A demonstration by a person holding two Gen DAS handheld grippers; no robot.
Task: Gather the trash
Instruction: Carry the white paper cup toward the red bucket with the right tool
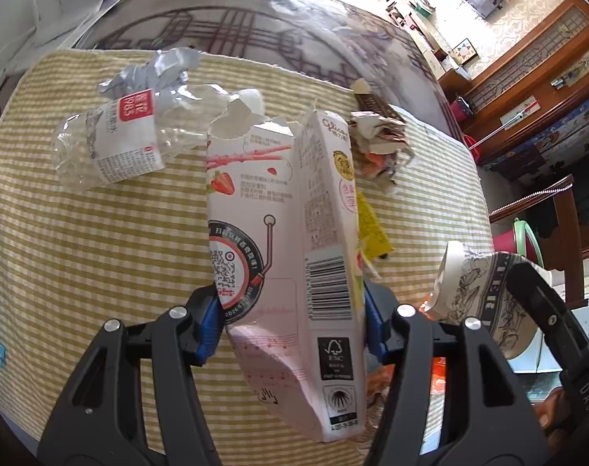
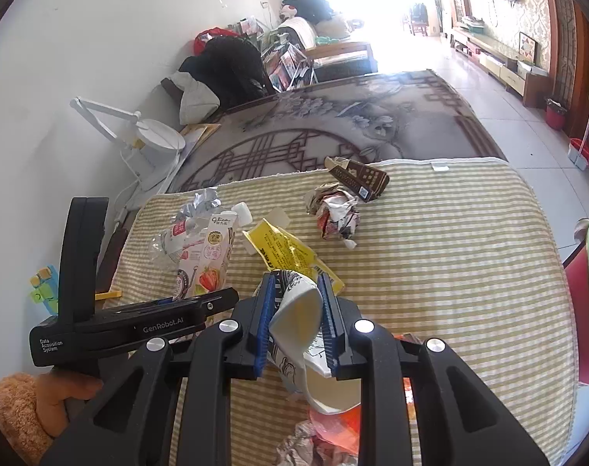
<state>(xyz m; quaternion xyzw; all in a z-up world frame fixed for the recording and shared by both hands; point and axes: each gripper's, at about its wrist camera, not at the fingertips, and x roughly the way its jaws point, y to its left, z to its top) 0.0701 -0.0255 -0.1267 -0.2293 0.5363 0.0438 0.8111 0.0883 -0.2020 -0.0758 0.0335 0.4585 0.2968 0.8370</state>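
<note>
Three scraps — bottle (image 1: 112,143), crumpled paper (image 1: 380,143), yellow wrapper (image 1: 372,225) — lie beyond the pink carton (image 1: 286,233).

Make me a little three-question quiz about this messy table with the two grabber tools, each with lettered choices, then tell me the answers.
1. Where does the clear plastic bottle lie?
A. on the striped cloth
B. on the floor
C. in a bin

2. What colour is the flat wrapper beyond the right gripper?
A. green
B. yellow
C. purple

3. What is the left gripper doing?
A. hanging open
B. clamping the pink snack box
C. pinching the bottle

Answers: 1 A, it lies on its side on the striped cloth. 2 B, it is bright yellow with black print. 3 B, the blue pads press both sides of the box.
</note>
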